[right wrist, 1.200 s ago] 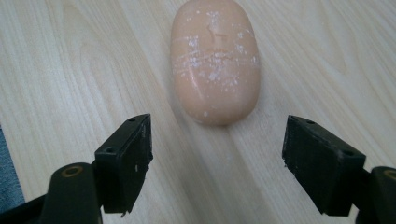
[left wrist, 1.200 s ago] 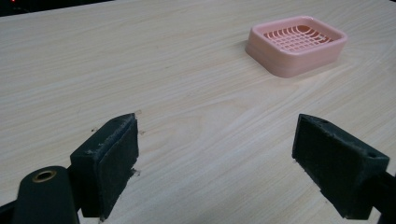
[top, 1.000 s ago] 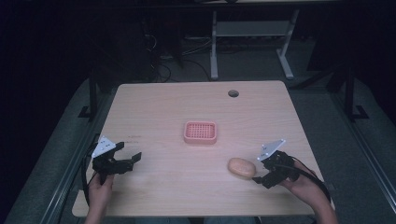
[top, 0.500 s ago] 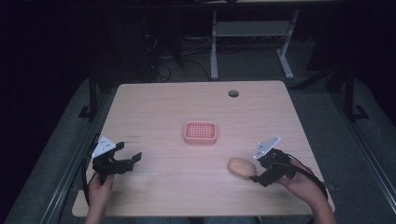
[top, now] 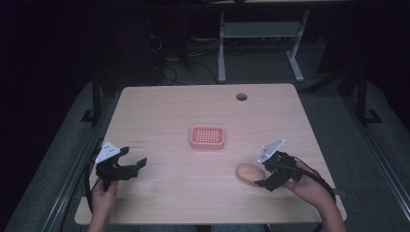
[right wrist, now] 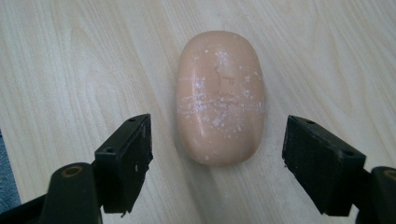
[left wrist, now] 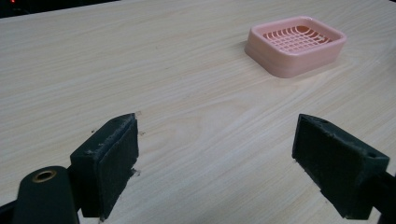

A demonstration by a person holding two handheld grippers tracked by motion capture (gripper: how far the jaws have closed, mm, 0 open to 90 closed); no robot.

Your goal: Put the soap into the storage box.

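Your right gripper [right wrist: 217, 163] stands with its jaws wide apart at the bottom of the right gripper view, the oval soap [right wrist: 219, 95] lying flat on the table [right wrist: 70, 56] between and just ahead of them, untouched. Your left gripper [top: 133, 163], low left in the high view, is spread open too, the pink soap dish [left wrist: 296, 44] sitting at upper right of its view.

Dim high view, sharp close-ups
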